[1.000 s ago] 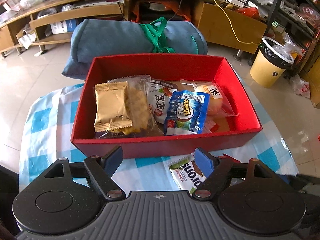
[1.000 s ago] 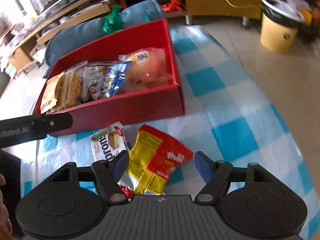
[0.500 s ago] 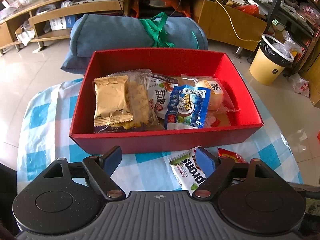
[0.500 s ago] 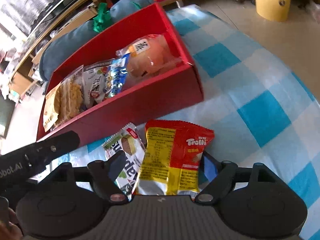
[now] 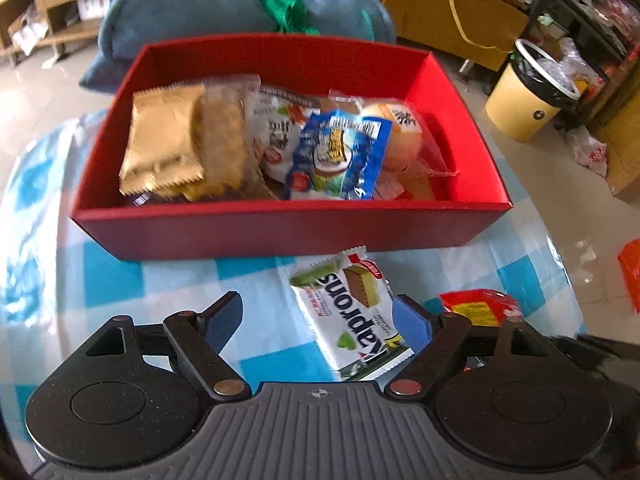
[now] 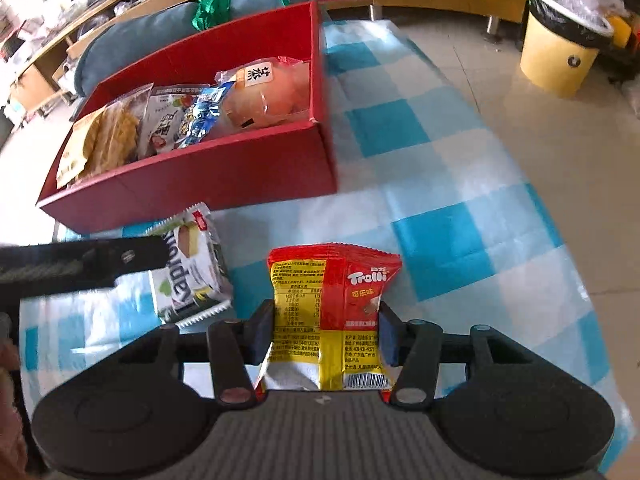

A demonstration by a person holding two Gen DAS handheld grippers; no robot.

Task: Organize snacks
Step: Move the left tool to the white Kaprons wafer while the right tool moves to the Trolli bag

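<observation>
A counter in a blue-and-white checked cloth carries a red box, a white wafer packet and a red-yellow gummy bag.

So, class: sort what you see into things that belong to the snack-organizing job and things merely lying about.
Job: red cardboard box; white-and-green wafer packet; red-and-yellow Trolli gummy packet, right gripper closing on it; left gripper.

Lying about: yellow waste bin; blue rolled bundle.
</observation>
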